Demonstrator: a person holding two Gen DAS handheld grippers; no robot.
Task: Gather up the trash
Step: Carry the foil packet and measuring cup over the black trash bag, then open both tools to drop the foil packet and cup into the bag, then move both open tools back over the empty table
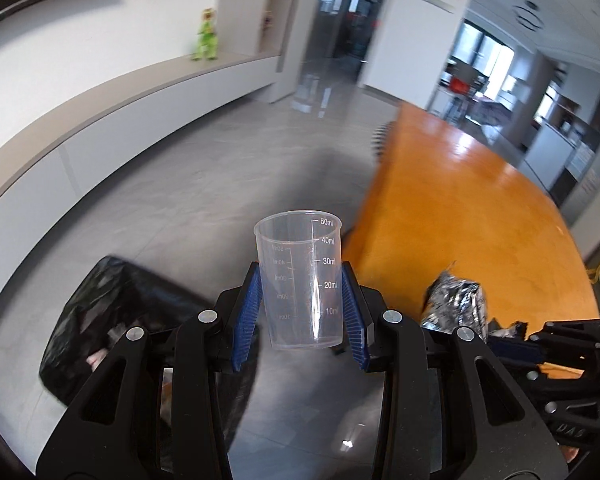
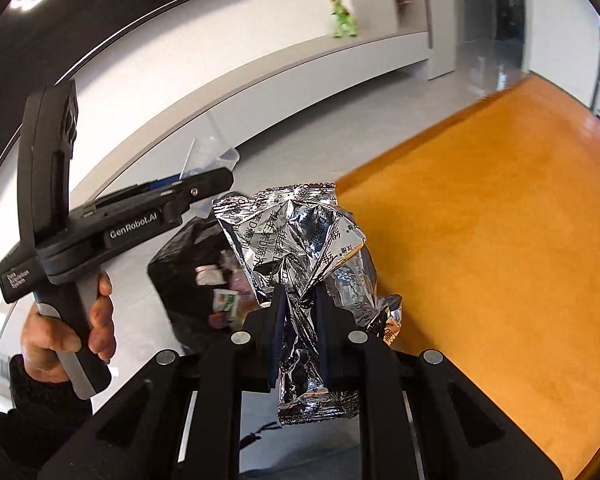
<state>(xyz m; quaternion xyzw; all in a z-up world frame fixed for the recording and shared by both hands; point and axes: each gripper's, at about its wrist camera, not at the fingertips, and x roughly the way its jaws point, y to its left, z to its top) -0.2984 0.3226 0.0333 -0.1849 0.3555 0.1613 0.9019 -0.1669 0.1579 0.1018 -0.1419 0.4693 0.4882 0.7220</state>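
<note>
My left gripper (image 1: 302,280) is shut on a clear plastic measuring cup (image 1: 300,280), held upright between its blue pads above the grey floor. Low at the left stands a bin lined with a black trash bag (image 1: 100,300), with scraps inside. My right gripper (image 2: 300,304) is shut on a crumpled silver foil wrapper (image 2: 296,240) with printed writing. The same wrapper (image 1: 456,304) shows at the right in the left wrist view. In the right wrist view the trash bag (image 2: 188,276) lies behind the wrapper, with the left gripper's body (image 2: 112,232) and a hand (image 2: 56,336) above it.
An orange wooden table (image 1: 472,216) fills the right side; its edge (image 2: 500,240) runs close beside the wrapper. Grey tiled floor (image 1: 204,184) spreads ahead to a long low white cabinet (image 1: 140,112) along the wall, with a green toy figure (image 1: 207,36) on top.
</note>
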